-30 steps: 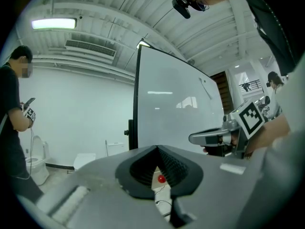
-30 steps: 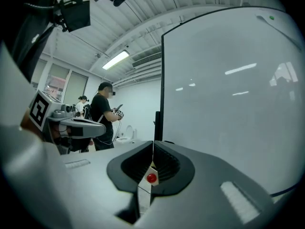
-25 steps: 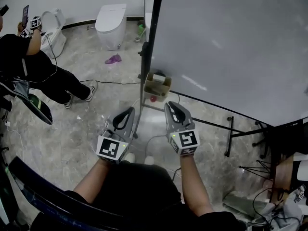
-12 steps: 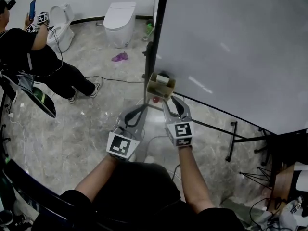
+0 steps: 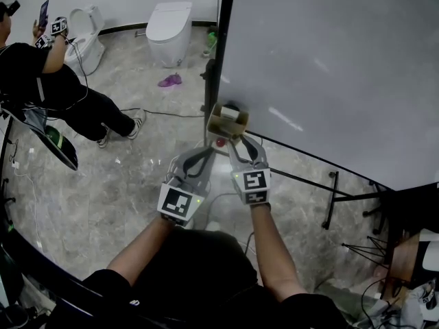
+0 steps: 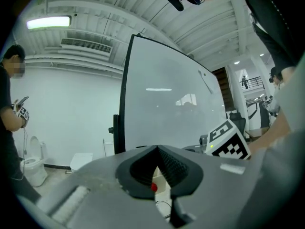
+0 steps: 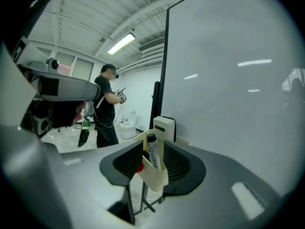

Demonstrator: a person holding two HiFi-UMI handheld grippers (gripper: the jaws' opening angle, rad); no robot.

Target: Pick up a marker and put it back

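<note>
A cream holder hangs at the lower corner of the whiteboard. In the right gripper view a dark-capped marker stands upright in this holder, in front of a white block. My right gripper is open. Its jaws have just been opening and now flank the holder and marker without pressing on them. My left gripper is shut and empty, just left of the right one, below the holder. A small red knob shows under the holder.
The whiteboard's black frame post and stand legs are close by. A person in black stands to the left, holding a phone. Two toilets stand at the far wall. Cables lie on the marble floor.
Both grippers have moved closer to the holder. The right jaws, narrow a second ago, have spread apart around the holder. The left gripper stays shut.
</note>
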